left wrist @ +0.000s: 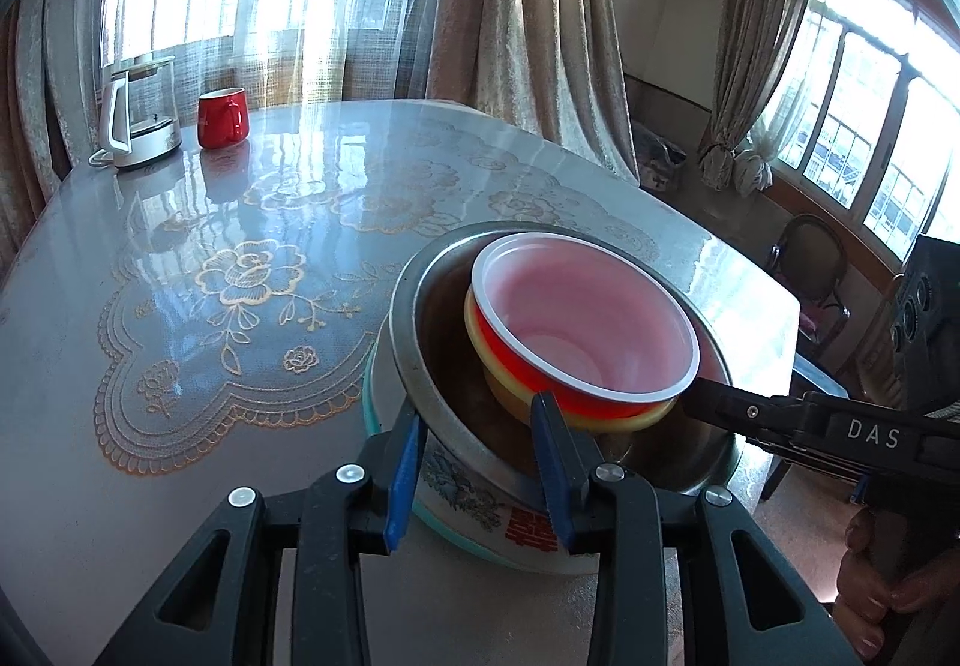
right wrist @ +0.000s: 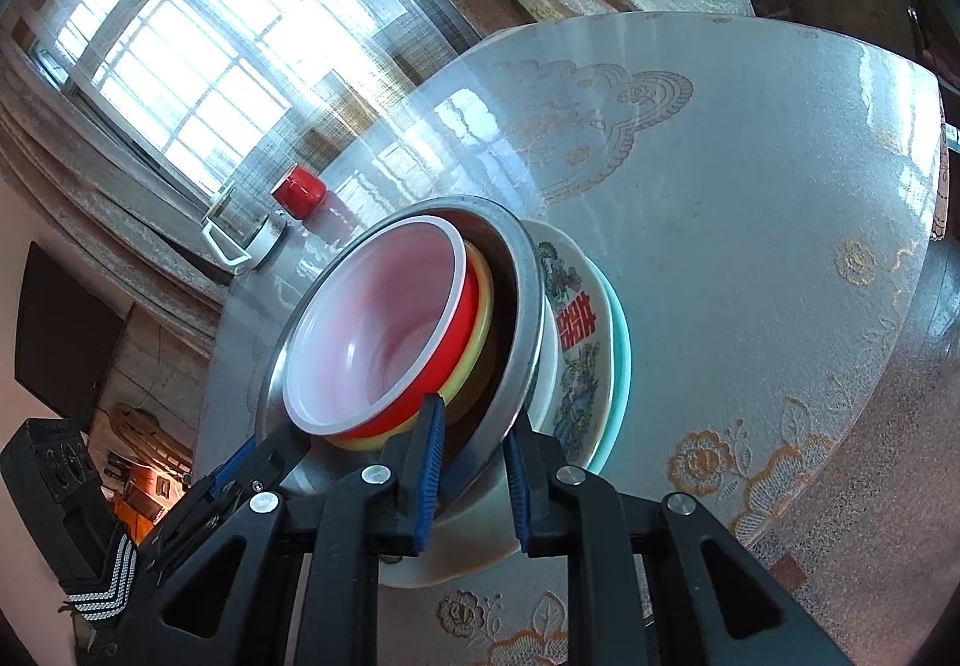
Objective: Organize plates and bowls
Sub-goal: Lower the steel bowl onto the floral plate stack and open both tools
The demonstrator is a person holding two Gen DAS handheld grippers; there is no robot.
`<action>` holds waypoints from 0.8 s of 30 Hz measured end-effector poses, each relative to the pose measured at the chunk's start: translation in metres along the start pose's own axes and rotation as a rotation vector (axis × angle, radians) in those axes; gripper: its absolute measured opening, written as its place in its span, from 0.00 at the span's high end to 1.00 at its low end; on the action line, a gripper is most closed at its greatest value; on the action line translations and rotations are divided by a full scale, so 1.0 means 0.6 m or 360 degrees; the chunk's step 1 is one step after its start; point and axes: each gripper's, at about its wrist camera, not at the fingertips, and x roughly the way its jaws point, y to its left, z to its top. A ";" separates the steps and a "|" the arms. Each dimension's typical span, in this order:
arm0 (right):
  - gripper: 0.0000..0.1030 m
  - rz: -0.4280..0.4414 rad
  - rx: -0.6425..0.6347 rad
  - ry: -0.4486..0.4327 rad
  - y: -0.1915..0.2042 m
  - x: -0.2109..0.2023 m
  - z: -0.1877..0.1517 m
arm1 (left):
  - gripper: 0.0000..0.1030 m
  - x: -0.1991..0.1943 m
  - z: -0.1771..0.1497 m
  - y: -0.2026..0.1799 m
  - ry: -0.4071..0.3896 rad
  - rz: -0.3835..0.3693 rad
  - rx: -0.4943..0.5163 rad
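A nested stack stands on the table: a teal plate (right wrist: 621, 342) at the bottom, a white enamel bowl (right wrist: 576, 330) with a red sign, a steel bowl (left wrist: 414, 318), a yellow bowl (left wrist: 498, 384) and a red bowl (left wrist: 576, 306) with a white inside. My left gripper (left wrist: 477, 462) straddles the steel bowl's near rim, one blue pad outside and one inside, holding it. My right gripper (right wrist: 471, 477) is shut on the steel bowl's (right wrist: 522, 318) rim on the other side. It also shows in the left wrist view (left wrist: 696, 399), and the left gripper (right wrist: 258, 456) in the right wrist view.
A red mug (left wrist: 222, 117) and a glass kettle (left wrist: 141, 114) stand at the far corner of the lace-patterned table (left wrist: 252, 276). Curtains and windows run behind it. A chair (left wrist: 810, 258) stands past the table's right edge. A person's hand (left wrist: 888, 576) holds the right gripper.
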 end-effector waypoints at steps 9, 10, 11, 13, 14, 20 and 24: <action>0.70 -0.0022 -0.0033 -0.0059 0.010 -0.018 -0.014 | 0.46 -0.029 -0.011 -0.011 -0.0053 0.0115 0.0095; 0.70 -0.0035 -0.0048 -0.0071 0.013 -0.020 -0.015 | 0.43 -0.033 -0.014 -0.010 -0.0063 0.0119 0.0102; 0.70 -0.0046 -0.0063 -0.0077 0.015 -0.022 -0.016 | 0.42 -0.038 -0.016 -0.008 -0.0071 0.0122 0.0102; 0.70 -0.0055 -0.0077 -0.0080 0.017 -0.024 -0.017 | 0.36 -0.046 -0.021 -0.004 -0.0079 0.0119 0.0091; 0.70 -0.0057 -0.0073 -0.0081 0.017 -0.025 -0.019 | 0.34 -0.050 -0.023 -0.001 -0.0076 0.0124 0.0084; 0.66 -0.0077 -0.0135 -0.0104 0.030 -0.032 -0.038 | 0.17 -0.064 -0.041 0.007 -0.0025 0.0162 0.0064; 0.63 -0.0079 -0.0180 -0.0140 0.039 -0.043 -0.053 | 0.07 -0.079 -0.062 0.007 -0.0030 0.0206 0.0078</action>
